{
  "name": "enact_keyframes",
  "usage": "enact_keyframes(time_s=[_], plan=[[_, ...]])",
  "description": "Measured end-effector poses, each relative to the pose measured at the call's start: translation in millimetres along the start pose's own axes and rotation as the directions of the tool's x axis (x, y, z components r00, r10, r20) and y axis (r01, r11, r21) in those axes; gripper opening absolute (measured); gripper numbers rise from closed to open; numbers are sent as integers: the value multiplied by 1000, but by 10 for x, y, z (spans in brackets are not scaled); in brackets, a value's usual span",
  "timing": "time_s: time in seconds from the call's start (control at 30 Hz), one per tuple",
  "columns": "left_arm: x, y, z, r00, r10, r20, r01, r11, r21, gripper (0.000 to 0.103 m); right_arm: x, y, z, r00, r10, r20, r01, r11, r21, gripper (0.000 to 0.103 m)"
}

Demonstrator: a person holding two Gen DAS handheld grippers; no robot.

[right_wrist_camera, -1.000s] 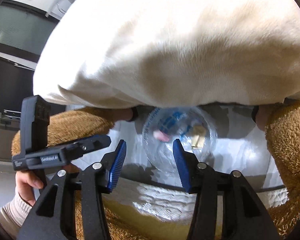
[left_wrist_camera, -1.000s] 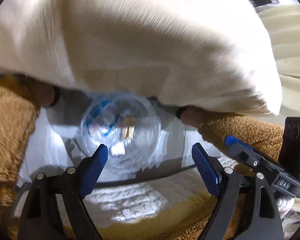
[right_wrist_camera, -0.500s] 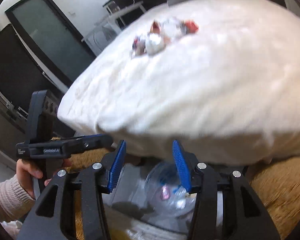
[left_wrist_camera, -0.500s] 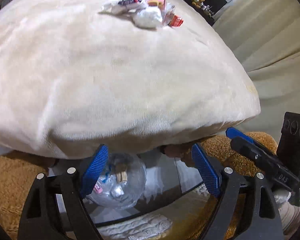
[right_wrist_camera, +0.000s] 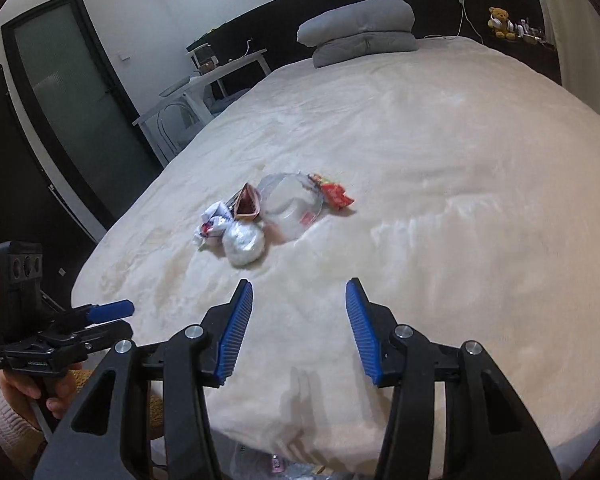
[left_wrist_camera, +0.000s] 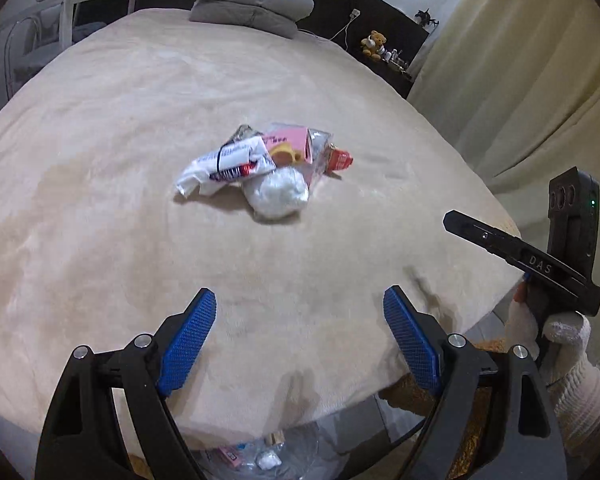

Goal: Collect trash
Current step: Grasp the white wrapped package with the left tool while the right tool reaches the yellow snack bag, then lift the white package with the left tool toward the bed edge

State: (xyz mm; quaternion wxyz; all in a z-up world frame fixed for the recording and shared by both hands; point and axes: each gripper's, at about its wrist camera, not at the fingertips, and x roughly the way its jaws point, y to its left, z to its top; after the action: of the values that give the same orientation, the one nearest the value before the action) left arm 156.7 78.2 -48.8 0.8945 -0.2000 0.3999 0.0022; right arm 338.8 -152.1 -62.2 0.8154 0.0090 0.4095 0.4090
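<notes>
A small heap of trash lies in the middle of the cream bed cover (left_wrist_camera: 100, 160): a crumpled white wrapper (left_wrist_camera: 224, 164), a white paper ball (left_wrist_camera: 278, 192), a pink carton (left_wrist_camera: 290, 146), a clear plastic lid (right_wrist_camera: 292, 200) and a red wrapper (left_wrist_camera: 340, 160). My left gripper (left_wrist_camera: 300, 336) hangs open over the bed's near edge, well short of the heap. My right gripper (right_wrist_camera: 298, 328) is also empty, its jaws opening, short of the paper ball (right_wrist_camera: 244, 244). A clear bag of collected trash (left_wrist_camera: 260, 458) peeks out below the bed edge.
Folded grey bedding (right_wrist_camera: 364, 28) sits at the head of the bed. A white side table (right_wrist_camera: 204, 88) and a dark door (right_wrist_camera: 80, 92) stand to the left, curtains (left_wrist_camera: 520, 80) to the right. A hand (right_wrist_camera: 24, 392) holds the left gripper's handle.
Both grippers rose from the clear bag below the bed edge to above the bed, so the trash heap came into view. The right jaws stand wider than before.
</notes>
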Motion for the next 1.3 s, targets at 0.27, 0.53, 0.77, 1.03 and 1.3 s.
enact_keyframes(time_s=[0.27, 0.53, 0.77, 1.03, 1.3], plan=[[325, 318, 520, 1000, 0, 3, 0, 1000, -14, 84, 572, -282, 469, 997, 31, -68, -28, 999, 38, 70], [708, 638, 867, 1000, -14, -16, 13, 999, -42, 93, 1163, -665, 865, 980, 151, -129, -126, 975, 184, 78], [1080, 894, 920, 990, -91, -106, 79, 991, -110, 93, 1579, -870, 973, 928, 310, -207, -239, 921, 308, 77], [1240, 916, 947, 980, -160, -120, 143, 980, -141, 92, 1804, -909, 987, 891, 388, -236, -287, 883, 371, 65], [1245, 918, 961, 979, -171, -112, 155, 979, -132, 79, 1786, -847, 946, 894, 364, -261, -279, 908, 313, 54]])
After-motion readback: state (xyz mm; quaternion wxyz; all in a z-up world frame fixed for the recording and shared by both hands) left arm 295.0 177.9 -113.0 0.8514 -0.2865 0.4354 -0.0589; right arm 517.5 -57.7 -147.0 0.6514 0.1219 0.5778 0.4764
